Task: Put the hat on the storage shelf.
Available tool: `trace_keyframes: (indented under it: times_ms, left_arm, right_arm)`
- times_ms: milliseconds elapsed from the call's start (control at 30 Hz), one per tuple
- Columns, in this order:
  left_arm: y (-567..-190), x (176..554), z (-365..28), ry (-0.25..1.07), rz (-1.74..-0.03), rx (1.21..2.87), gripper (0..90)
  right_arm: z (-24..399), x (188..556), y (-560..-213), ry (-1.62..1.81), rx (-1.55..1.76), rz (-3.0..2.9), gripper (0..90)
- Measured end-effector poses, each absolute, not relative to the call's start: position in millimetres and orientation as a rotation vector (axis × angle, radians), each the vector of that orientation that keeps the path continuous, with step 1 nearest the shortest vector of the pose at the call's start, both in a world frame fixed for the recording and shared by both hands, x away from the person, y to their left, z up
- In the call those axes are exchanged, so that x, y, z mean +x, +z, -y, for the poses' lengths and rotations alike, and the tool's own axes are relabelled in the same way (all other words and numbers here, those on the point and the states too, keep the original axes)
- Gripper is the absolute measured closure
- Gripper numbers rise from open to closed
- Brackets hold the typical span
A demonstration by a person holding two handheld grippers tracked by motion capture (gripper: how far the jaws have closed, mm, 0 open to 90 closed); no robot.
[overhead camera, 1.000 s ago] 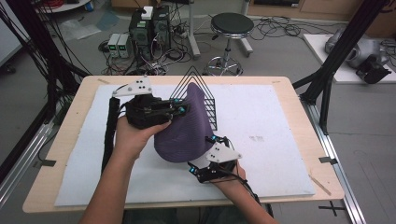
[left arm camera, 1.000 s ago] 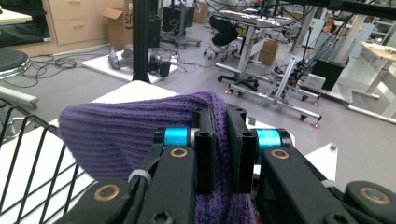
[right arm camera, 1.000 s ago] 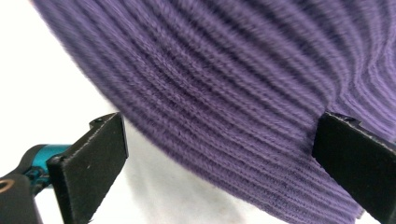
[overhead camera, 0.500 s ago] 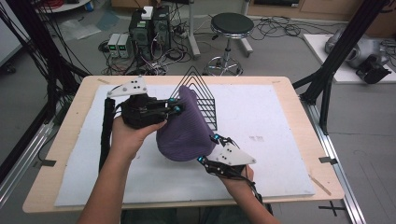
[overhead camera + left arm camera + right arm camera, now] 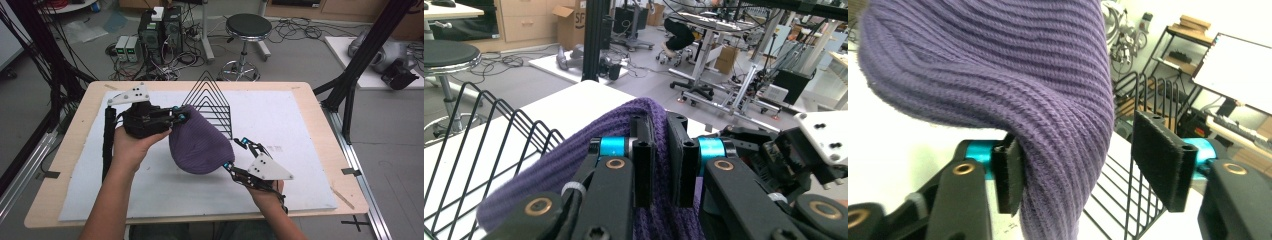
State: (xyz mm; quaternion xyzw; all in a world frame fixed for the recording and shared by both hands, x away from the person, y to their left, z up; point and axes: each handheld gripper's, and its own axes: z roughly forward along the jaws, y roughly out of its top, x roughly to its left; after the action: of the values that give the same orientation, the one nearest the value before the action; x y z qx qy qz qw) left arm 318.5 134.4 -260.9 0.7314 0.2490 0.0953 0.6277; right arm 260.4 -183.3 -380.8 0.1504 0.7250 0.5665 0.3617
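the purple knit hat (image 5: pixel 200 145) hangs above the white mat (image 5: pixel 280 125), pinched at its top edge by our left gripper (image 5: pixel 181 116), whose jaws are clenched tight on a fold of the knit. our right gripper (image 5: pixel 236 152) sits at the hat's lower edge: its jaws have just been closing and now stand about half apart, with the fabric (image 5: pixel 1048 125) draped between them, one pad (image 5: pixel 1007 170) touching the knit and the other (image 5: pixel 1160 160) standing clear, so we judge it has no real hold yet. the risk we see is that this side slips free when we pull, since the ribbing is soft and stretchy, leaving the hat to swing from one corner. it could also snag on the black wire rack (image 5: pixel 212 102) just behind it. the mat covers a pale wooden table (image 5: pixel 320 120); beyond stand a round stool (image 5: pixel 248 25), computer boxes (image 5: pixel 160 27) and loose cables on a grey floor
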Motion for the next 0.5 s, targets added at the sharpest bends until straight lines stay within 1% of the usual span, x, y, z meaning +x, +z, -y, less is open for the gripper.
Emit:
trace_keyframes:
  times_ms: [33, 67, 100, 133, 167, 200, 233, 267, 300, 333, 500]
  left_arm:
    - [-261.0, 318.7, -134.5, 0.218, -0.570, 1.679, 82.6]
    - [-261.3, 318.8, -135.1, 0.222, -0.572, 1.680, 82.5]
    - [-261.3, 318.8, -135.1, 0.222, -0.572, 1.680, 82.6]
    - [-261.3, 318.9, -135.6, 0.223, -0.575, 1.681, 82.6]
    - [-261.7, 319.0, -136.2, 0.222, -0.577, 1.678, 82.6]
    - [-262.0, 319.0, -137.0, 0.224, -0.579, 1.679, 82.6]
    - [-262.5, 319.1, -137.6, 0.224, -0.582, 1.681, 82.6]
    - [-263.3, 319.3, -137.9, 0.222, -0.585, 1.680, 82.6]
    - [-264.0, 319.4, -138.5, 0.223, -0.587, 1.682, 82.6]
    - [-264.8, 319.5, -139.0, 0.223, -0.589, 1.684, 82.5]
    - [-270.1, 320.3, -141.7, 0.212, -0.603, 1.690, 82.5]
  right_arm:
    - [183.3, 260.4, -380.8, 1.459, 0.387, -1.868, 43.0]
    - [184.0, 258.5, -378.7, 1.450, 0.363, -1.864, 46.1]
    - [184.0, 258.5, -378.7, 1.450, 0.363, -1.864, 46.1]
    - [184.7, 257.6, -377.8, 1.451, 0.351, -1.867, 51.5]
    - [185.7, 257.0, -376.9, 1.457, 0.328, -1.872, 61.2]
    - [187.3, 255.6, -375.2, 1.452, 0.296, -1.883, 74.1]
    - [187.3, 255.6, -375.2, 1.452, 0.296, -1.883, 74.1]
    - [189.2, 256.5, -373.2, 1.468, 0.298, -1.903, 77.5]
    - [189.2, 256.5, -373.2, 1.468, 0.298, -1.903, 77.5]
    - [191.1, 258.8, -370.9, 1.488, 0.305, -1.926, 79.4]
    - [196.1, 262.6, -363.7, 1.524, 0.295, -1.977, 80.5]
